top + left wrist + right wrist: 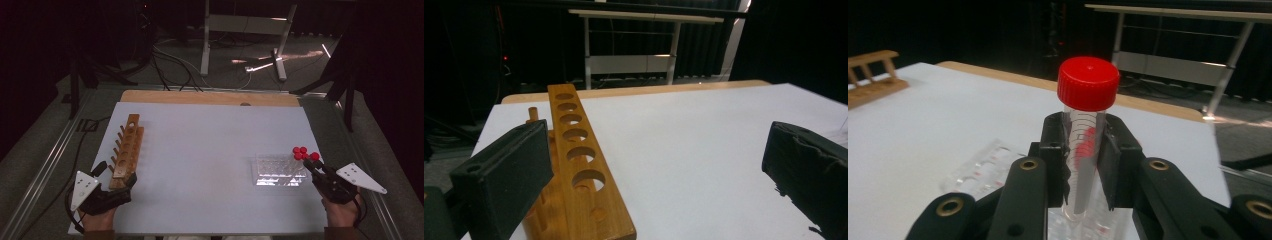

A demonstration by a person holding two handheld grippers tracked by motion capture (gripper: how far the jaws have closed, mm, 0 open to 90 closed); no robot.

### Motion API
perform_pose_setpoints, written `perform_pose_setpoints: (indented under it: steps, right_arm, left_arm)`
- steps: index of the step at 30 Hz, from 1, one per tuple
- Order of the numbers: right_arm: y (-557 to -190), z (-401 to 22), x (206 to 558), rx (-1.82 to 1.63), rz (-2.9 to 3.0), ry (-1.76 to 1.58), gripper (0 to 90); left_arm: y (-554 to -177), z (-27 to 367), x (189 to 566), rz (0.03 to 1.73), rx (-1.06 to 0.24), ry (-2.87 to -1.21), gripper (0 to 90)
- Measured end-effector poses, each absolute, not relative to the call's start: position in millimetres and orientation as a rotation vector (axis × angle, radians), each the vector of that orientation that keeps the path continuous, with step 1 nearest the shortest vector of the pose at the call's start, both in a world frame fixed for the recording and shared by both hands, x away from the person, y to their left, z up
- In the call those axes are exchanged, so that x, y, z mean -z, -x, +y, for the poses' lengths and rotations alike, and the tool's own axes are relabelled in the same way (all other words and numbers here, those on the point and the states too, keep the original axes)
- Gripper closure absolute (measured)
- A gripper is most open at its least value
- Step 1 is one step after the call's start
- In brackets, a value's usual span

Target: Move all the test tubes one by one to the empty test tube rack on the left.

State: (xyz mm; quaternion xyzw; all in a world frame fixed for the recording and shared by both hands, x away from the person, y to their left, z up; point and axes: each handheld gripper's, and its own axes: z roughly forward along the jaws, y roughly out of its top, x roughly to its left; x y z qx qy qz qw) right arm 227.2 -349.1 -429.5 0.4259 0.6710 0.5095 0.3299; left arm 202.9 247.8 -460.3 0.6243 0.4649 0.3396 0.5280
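My right hand-held gripper (1083,165) is closed on a clear tube with a red screw cap (1088,82); both jaws press the tube wall just below the cap, and the tube stands upright between them. In the high view this hand-held gripper (316,167) sits at about 4 o'clock on the table (210,145), over the right end of a clear plastic tube rack (277,170). Three more red caps (300,151) cluster at the rack's far right corner, just beside the held tube.

My left hand-held gripper (659,170) is wide open and holds nothing. Its left jaw lies against the near end of the wooden rack (579,165); its right jaw is well apart from it, over bare table. The wooden rack (127,150) lies at about 8 o'clock, long axis running away from me, and its row of round holes is empty. The left hand-held gripper (112,192) rests at the rack's near end.
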Motion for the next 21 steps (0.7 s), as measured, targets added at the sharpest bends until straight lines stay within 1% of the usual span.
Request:
perform_pose_setpoints:
  steps: [5,9,10,14,17,18,19,21]
  right_arm:
    - [-224.7,-330.6,424.7,-1.389,1.797,-1.078,74.3]
    - [-226.4,-319.5,421.8,-1.411,1.831,-1.046,74.3]
    - [-228.0,-310.8,420.4,-1.429,1.856,-1.026,74.3]
    - [-231.0,-298.9,419.2,-1.463,1.888,-1.001,74.3]
    - [-238.1,-281.2,418.1,-1.503,1.933,-0.97,74.3]
    - [-239.8,-276.9,418.4,-1.509,1.943,-0.963,74.3]
    - [-241.4,-272.9,419.0,-1.517,1.954,-0.955,74.3]
    - [-244.2,-264.7,420.5,-1.516,1.98,-0.94,74.3]
  left_arm:
    - [-204.6,241.2,454.7,1.113,-0.784,-1.498,0.6]
    - [-207.8,230.7,446.0,1.078,-0.779,-1.538,0.6]
    - [-209.5,228.0,442.9,1.07,-0.782,-1.551,0.6]
    - [-217.7,219.4,429.7,1.028,-0.755,-1.581,0.6]
    - [-224.2,210.4,420.7,0.999,-0.726,-1.606,0.6]
    - [-226.5,207.0,417.9,0.987,-0.708,-1.616,0.6]
    - [-231.9,199.5,412.4,0.953,-0.657,-1.632,0.6]
    - [-234.7,195.0,409.9,0.934,-0.635,-1.639,0.6]
